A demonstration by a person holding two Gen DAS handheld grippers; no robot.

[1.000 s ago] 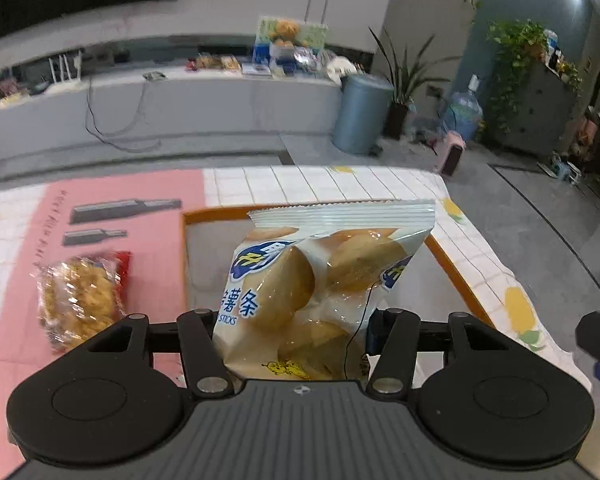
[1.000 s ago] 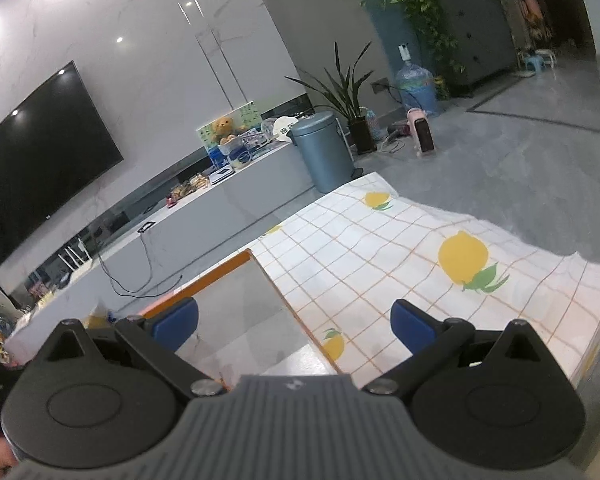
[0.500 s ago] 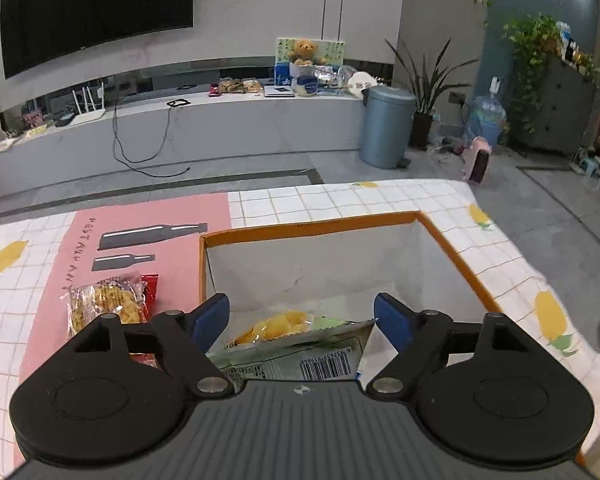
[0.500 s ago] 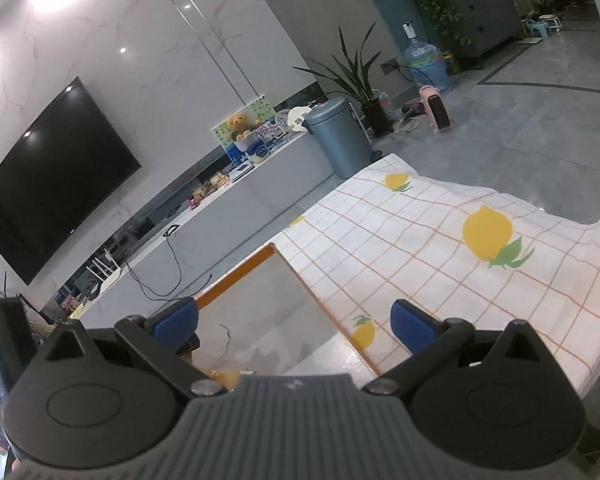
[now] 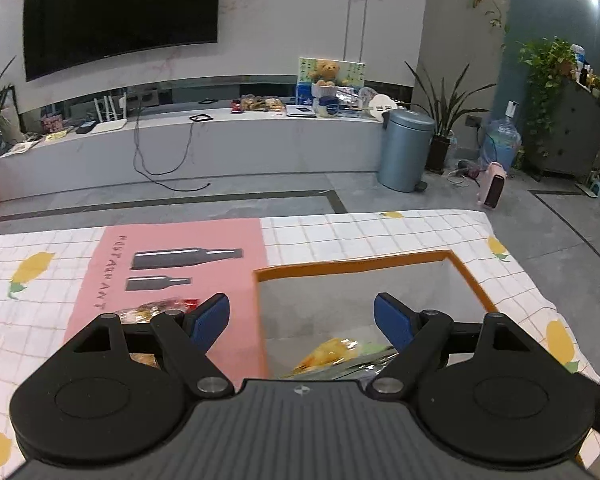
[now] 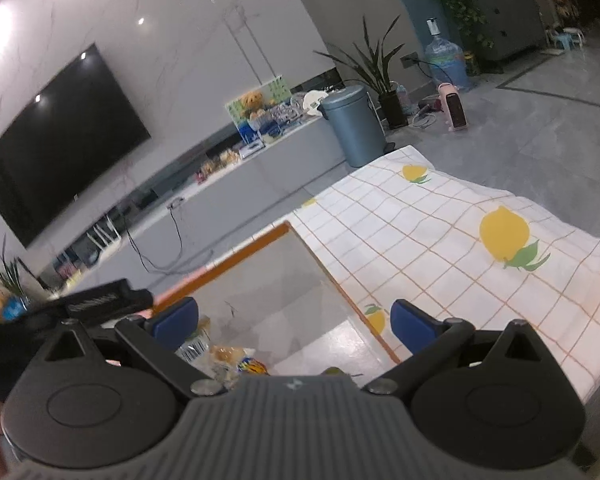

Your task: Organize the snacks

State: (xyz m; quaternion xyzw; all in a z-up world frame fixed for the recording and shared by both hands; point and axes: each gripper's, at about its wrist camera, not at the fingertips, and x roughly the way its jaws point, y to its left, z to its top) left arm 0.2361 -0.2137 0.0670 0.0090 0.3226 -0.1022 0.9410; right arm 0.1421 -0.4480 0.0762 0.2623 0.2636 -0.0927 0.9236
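An orange-rimmed box (image 5: 352, 266) with pale inner walls stands on the lemon-print tablecloth. A bag of potato snacks (image 5: 332, 354) lies on its floor, partly hidden by my left gripper's body. My left gripper (image 5: 302, 316) hovers above the box, wide open, nothing between its blue pads. A red-edged snack packet (image 5: 156, 307) lies on the pink mat, left of the box, behind the left finger. In the right wrist view the same box (image 6: 220, 270) and bag (image 6: 224, 354) show; my right gripper (image 6: 294, 320) is open over the box, empty.
A pink mat (image 5: 180, 256) with bottle pictures covers the cloth left of the box. The tablecloth (image 6: 460, 248) drops off at the table's right edge. Beyond are a TV bench (image 5: 220, 140), a grey bin (image 5: 406, 148) and plants. The other gripper's dark body (image 6: 100, 300) shows at left.
My left gripper opened and let go of the potato snack bag, which dropped into the box. The gripper then rose and tilted up. The right gripper stayed open, turning a little.
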